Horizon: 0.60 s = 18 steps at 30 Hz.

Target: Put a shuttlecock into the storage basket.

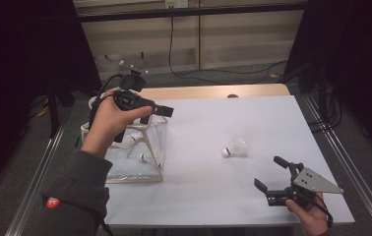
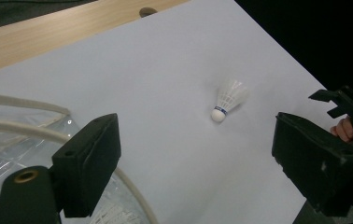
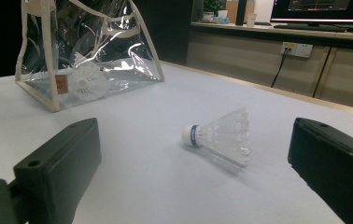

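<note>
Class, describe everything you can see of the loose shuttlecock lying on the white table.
The shuttlecock is white, with a rounded cork-like head ringed by a thin blue band and a flared, translucent skirt that looks like plastic or feather. It lies on its side on the white table, apart from the clear bag, head pointing toward the person's left in the high view. Nothing touches it but the table. It looks whole and undamaged.

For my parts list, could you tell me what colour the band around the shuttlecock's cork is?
Blue, on the white shuttlecock; clearest in the right gripper view.
</note>
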Available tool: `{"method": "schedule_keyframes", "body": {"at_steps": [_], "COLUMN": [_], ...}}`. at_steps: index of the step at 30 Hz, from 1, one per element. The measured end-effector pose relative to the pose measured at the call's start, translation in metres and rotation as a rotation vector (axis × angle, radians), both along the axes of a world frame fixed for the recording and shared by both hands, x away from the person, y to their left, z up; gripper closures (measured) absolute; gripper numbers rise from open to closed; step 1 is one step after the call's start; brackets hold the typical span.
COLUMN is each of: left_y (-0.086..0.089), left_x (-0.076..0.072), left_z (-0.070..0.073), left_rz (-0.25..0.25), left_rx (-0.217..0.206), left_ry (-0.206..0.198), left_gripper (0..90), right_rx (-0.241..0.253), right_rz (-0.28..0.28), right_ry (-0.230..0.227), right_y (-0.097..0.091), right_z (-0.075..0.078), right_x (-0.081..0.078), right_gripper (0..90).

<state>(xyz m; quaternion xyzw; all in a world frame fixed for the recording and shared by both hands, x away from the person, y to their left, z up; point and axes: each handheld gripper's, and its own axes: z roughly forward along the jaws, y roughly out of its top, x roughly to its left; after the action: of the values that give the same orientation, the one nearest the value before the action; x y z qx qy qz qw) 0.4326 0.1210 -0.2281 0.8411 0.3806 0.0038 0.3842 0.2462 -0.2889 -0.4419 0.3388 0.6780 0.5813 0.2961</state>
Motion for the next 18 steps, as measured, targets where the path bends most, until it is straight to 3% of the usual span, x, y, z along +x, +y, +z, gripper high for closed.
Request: {"method": "schedule_keyframes", "body": {"at_steps": [18], "left_y": [-0.022], "left_x": [-0.01], "left_z": [-0.008], "left_rz": [-0.058], "left_rx": [-0.003], "left_ry": [0.001], "left_gripper": [13.1], "right_rx": [-0.003], "right_rz": [0.004], "right_ry": [-0.001], "right_y": [0.0], "right_z": [0.0], "right_x": [0.0], "right_gripper": [2.5]}}
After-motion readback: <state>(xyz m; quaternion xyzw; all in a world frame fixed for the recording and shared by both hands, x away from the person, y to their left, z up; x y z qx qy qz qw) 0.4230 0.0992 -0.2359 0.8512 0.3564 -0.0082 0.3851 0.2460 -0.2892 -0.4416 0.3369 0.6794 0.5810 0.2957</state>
